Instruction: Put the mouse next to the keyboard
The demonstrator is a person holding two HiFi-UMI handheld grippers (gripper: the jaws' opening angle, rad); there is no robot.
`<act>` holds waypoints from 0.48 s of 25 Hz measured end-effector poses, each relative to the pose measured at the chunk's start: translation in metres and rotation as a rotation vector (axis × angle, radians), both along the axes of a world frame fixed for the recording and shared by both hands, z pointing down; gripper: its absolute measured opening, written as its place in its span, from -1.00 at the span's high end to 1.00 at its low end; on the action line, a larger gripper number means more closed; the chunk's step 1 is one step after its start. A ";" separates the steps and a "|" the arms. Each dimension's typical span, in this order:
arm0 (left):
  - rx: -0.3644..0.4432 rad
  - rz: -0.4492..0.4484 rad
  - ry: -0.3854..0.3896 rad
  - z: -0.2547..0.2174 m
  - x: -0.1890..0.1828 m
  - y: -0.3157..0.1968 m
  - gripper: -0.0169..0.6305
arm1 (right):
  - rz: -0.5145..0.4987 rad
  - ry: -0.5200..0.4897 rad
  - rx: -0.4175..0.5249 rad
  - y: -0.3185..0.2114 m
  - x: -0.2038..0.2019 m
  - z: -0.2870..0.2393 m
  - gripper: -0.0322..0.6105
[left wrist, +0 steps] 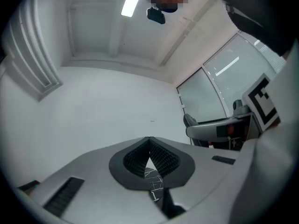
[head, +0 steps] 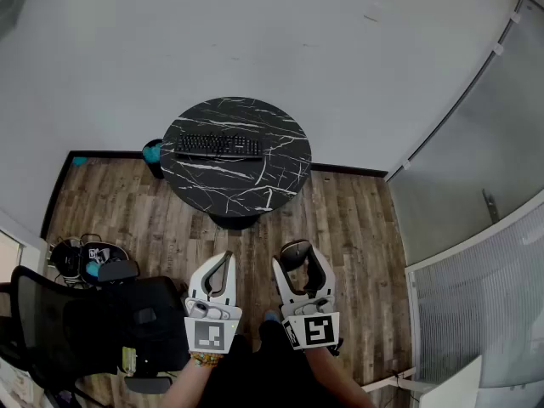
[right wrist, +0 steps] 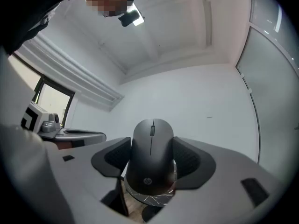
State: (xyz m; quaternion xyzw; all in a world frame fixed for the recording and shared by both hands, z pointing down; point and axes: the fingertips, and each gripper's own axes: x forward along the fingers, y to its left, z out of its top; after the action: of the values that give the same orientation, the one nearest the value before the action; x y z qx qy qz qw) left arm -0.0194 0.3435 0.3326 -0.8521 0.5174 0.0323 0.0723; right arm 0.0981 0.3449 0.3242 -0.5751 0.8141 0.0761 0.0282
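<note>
A black keyboard (head: 218,146) lies on the far-left part of a round black marble table (head: 259,185) ahead of me. My right gripper (head: 298,260) is shut on a dark grey mouse (head: 295,254), held in the air over the wooden floor, well short of the table. In the right gripper view the mouse (right wrist: 152,157) stands between the two pads, its scroll wheel facing the camera, with the table (right wrist: 150,199) showing small below it. My left gripper (head: 224,262) hangs beside it, shut and holding nothing; its pads (left wrist: 161,158) meet at the tip.
A black office chair (head: 102,321) stands at my near left, with headphones and cables (head: 85,257) on the floor beyond it. A teal object (head: 153,151) sits behind the table's left edge. Glass partitions (head: 476,185) close off the right side.
</note>
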 end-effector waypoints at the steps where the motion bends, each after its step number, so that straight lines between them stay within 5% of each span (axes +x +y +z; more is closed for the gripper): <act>1: -0.005 0.007 0.001 0.001 0.000 -0.002 0.92 | 0.001 -0.002 0.001 -0.001 -0.001 -0.001 0.02; 12: -0.052 -0.010 -0.031 0.019 0.005 -0.051 0.92 | -0.028 -0.062 -0.028 -0.048 0.011 0.008 0.02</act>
State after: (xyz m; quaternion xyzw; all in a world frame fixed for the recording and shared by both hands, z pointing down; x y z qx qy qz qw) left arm -0.0144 0.2928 0.3515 -0.8514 0.5212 0.0052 0.0583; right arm 0.1093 0.2966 0.3322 -0.5660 0.8218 0.0465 0.0464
